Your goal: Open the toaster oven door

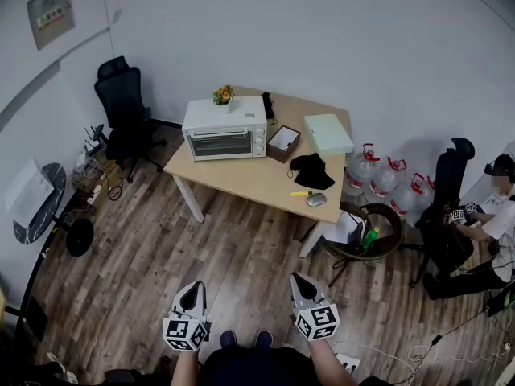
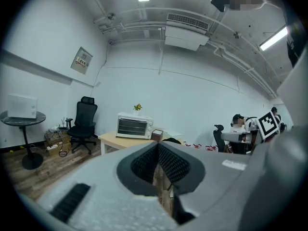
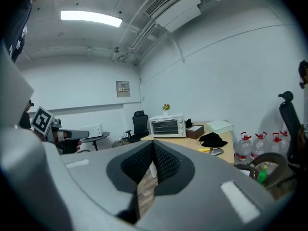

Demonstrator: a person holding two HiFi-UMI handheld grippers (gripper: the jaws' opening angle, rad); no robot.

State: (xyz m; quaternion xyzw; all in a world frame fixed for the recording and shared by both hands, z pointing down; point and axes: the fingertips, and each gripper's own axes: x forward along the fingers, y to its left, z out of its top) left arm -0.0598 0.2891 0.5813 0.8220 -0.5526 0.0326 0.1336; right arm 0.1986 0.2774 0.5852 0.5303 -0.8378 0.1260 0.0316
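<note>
L gripper (image 1: 193, 290): jaws pressed together at the tips, nothing between them. Its own view shows only a thin slit behind the tips w/ floor visible through it. R gripper (image 1: 299, 281): same, jaws together, empty. Both are held low in front of the person, side by side but apart, tips pointing fwd toward the table, marker cubes nearest the body. Neither touches anything.

Wood-plank floor (image 1: 241, 256) lies between the grippers and the table. Light wooden table (image 1: 233, 175) stands well ahead, one corner toward the person.

Toaster oven (image 1: 224, 129): white, on the table's far-left part. Glass door shut and upright, knobs on its right side. Well apart from both grippers. Small potted plant (image 1: 223, 95) w/ orange flowers sits on top of it.

On the table, right of the oven:
- Open brown box (image 1: 283, 143), just beside the oven.
- Pale green flat box (image 1: 327, 133), toward the far-right corner.
- Black cloth (image 1: 311, 171), mid-right.
- Yellow marker (image 1: 302, 193) and grey mouse (image 1: 316, 200), close together near the front-right edge.

Black office chair (image 1: 122, 111) stands left of the table, by the wall. Dark round side table (image 1: 44, 207) at far left carries a white box-shaped unit (image 1: 28, 187). Water jugs (image 1: 378, 175) w/ red caps stand on the floor right of the table. Seated person (image 1: 495, 215) at far right, beside a second black chair.
</note>
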